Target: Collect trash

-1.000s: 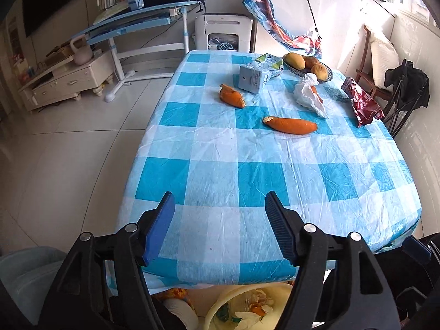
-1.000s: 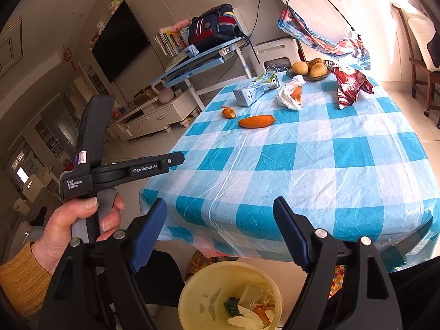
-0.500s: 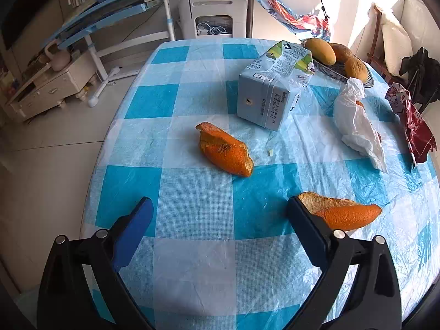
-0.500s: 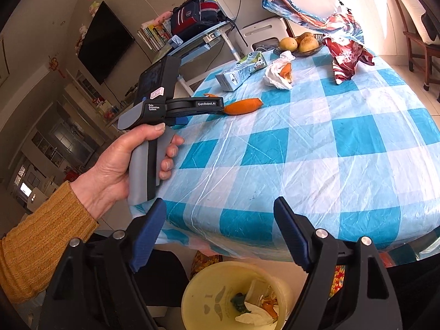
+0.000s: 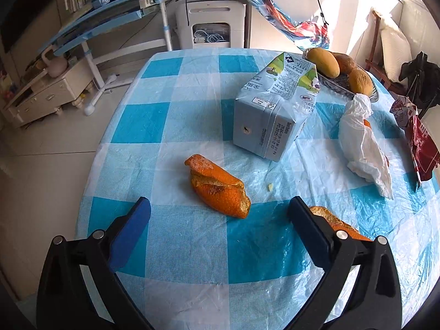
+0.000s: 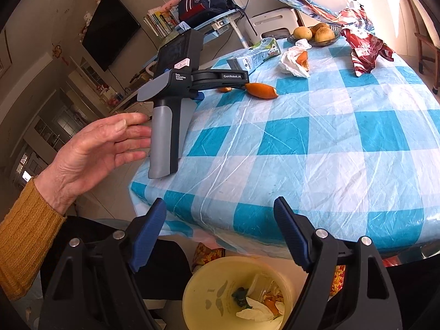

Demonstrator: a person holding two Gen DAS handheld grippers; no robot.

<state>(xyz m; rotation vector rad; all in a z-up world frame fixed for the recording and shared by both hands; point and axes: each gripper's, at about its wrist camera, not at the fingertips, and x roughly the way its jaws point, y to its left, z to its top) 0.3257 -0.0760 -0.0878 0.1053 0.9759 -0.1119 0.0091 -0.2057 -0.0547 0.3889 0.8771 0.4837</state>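
Left claw (image 5: 217, 206): jaws spread to their widest, having just been opening; nothing pinched. It hangs over the bench (image 5: 192, 250) with the near orange peel (image 5: 218, 189) lying just beyond the gap between the tips, untouched.
Left hand (image 6: 93, 148): open-palmed against the grip of the left tool, fingers loose; mustard knitted sleeve (image 6: 24, 233) at the wrist.
Right claw (image 6: 220, 228): jaws spread, empty, held off the near edge of the bench, directly above the bin (image 6: 198, 280).
Bin: pale yellow bucket on the floor below the bench edge. Contents: white crumpled scraps, an orange piece and something dark green. Well short of full.
Work done: judged partial; some rubbish is already in the bin.
Work left, measured from the near orange peel: second orange peel (image 5: 335, 222) just to its right, partly behind the left claw's right finger; milk carton (image 5: 272, 110) lying on its side beyond it; small pale crumb (image 5: 270, 186) between the peel and the carton; white plastic bag (image 5: 363, 143) with something orange inside, further right; red wrapper (image 5: 418, 143) at the far right edge.
Fruit bowl (image 5: 335, 86): behind the carton, holding three yellow-brown fruits; judged not rubbish.
Next step, judged: close on the near orange peel and carry it to the bin.
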